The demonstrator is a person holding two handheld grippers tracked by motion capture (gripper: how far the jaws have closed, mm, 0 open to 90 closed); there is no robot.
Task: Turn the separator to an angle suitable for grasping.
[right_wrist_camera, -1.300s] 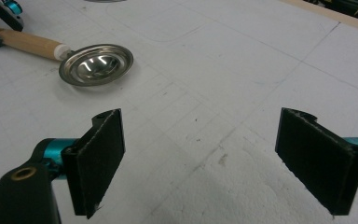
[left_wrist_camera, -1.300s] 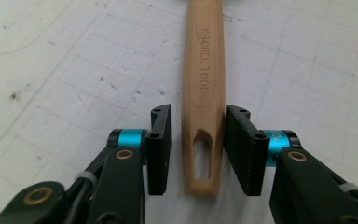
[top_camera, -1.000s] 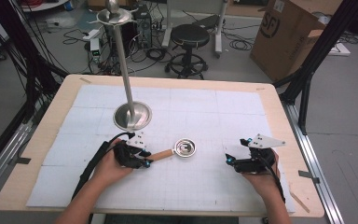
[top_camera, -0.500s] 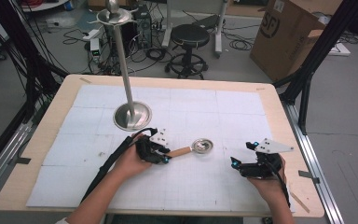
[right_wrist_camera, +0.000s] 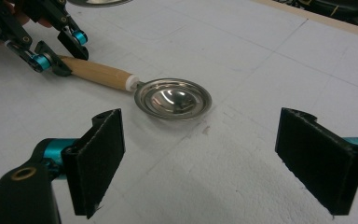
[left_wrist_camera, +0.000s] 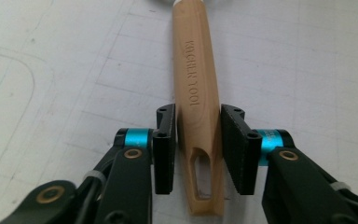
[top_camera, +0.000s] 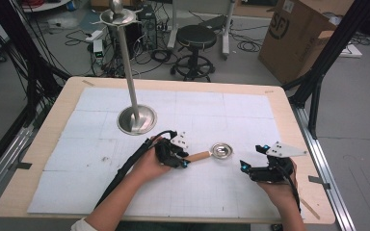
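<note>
A small ladle lies flat on the white mat, its steel bowl to the right and its wooden handle pointing left. My left gripper straddles the slotted end of the handle. Its jaws have just been opening; the handle is between the pads, with a thin gap on the left side. In the left gripper view that gripper is low over the mat. My right gripper stands open and empty to the right of the bowl. The right gripper faces the ladle and the left gripper.
A steel pole on a round base stands at the back left of the mat. The wooden table edge runs along the right. A stool and a cardboard box are on the floor behind.
The left hand has slid the ladle to the right across the mat, toward the right gripper. The right hand has stayed about where it was.
</note>
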